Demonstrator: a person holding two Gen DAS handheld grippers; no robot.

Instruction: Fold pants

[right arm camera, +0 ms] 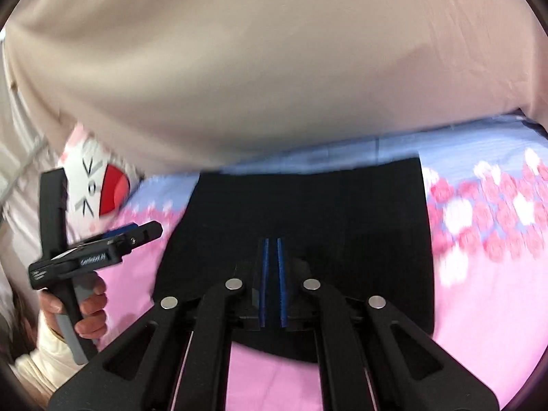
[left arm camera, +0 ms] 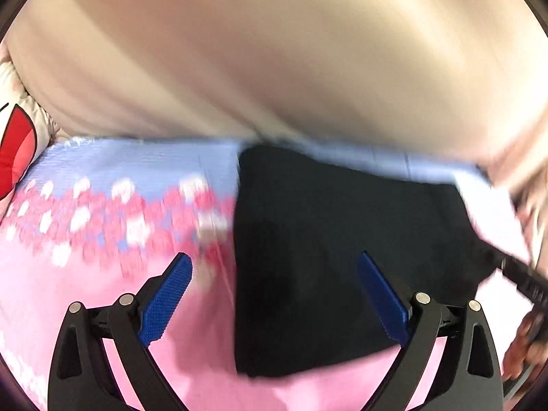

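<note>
The black pants [left arm camera: 342, 246] lie folded into a compact rectangle on the pink and blue floral bedsheet [left arm camera: 102, 205]. They also show in the right wrist view [right arm camera: 308, 205]. My left gripper [left arm camera: 274, 263] is open and empty, hovering above the left edge of the pants. My right gripper [right arm camera: 273, 241] is shut with nothing between its blue pads, above the middle of the pants. The left gripper also shows in the right wrist view [right arm camera: 137, 231], held in a hand off the pants' left side.
A beige headboard or curtain [right arm camera: 274, 68] rises behind the bed. A white cushion with a red patch [right arm camera: 99, 185] lies at the back left. The right gripper's body [left arm camera: 527, 281] enters the left wrist view at the right edge.
</note>
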